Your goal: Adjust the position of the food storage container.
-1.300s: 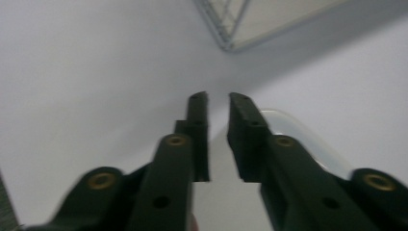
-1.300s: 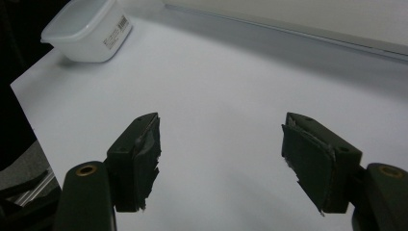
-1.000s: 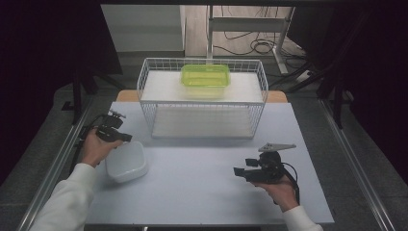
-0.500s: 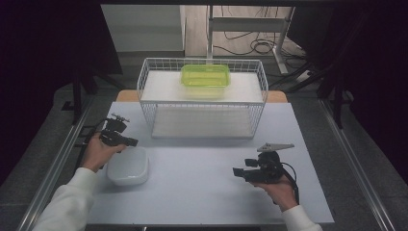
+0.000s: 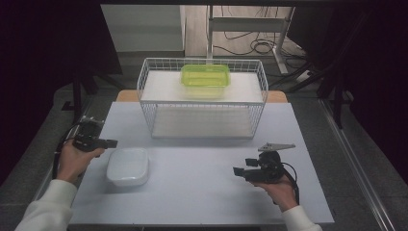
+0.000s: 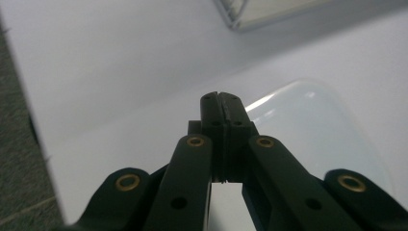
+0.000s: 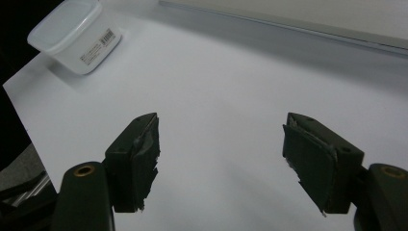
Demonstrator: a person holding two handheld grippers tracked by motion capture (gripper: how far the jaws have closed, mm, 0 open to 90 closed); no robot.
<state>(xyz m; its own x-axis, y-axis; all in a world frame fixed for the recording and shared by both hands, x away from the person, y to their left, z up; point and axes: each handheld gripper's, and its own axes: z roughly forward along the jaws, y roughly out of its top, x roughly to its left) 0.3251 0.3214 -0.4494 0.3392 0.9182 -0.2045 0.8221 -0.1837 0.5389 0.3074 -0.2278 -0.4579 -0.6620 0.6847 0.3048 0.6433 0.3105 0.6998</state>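
A white lidded plastic container (image 5: pixel 127 166) sits on the white table at the left; it is also in the left gripper view as a translucent lid (image 6: pixel 308 125) and in the right gripper view at the far top left (image 7: pixel 74 33). My left gripper (image 5: pixel 113 143) hovers just left of the container, jaws shut with nothing between them (image 6: pixel 220 98). My right gripper (image 5: pixel 237 171) is held at the front right over bare table, jaws wide open (image 7: pixel 221 144). A green lidded container (image 5: pixel 205 77) rests on top of the wire basket.
A white wire basket (image 5: pixel 202 98) stands at the back middle of the table (image 5: pixel 192 192). Dark floor, cables and metal legs lie beyond. The table's left edge (image 6: pixel 38 144) is close to my left gripper.
The left hand has drawn back to the left and off the white container, which now lies slightly farther right and nearer. The right gripper has held still.
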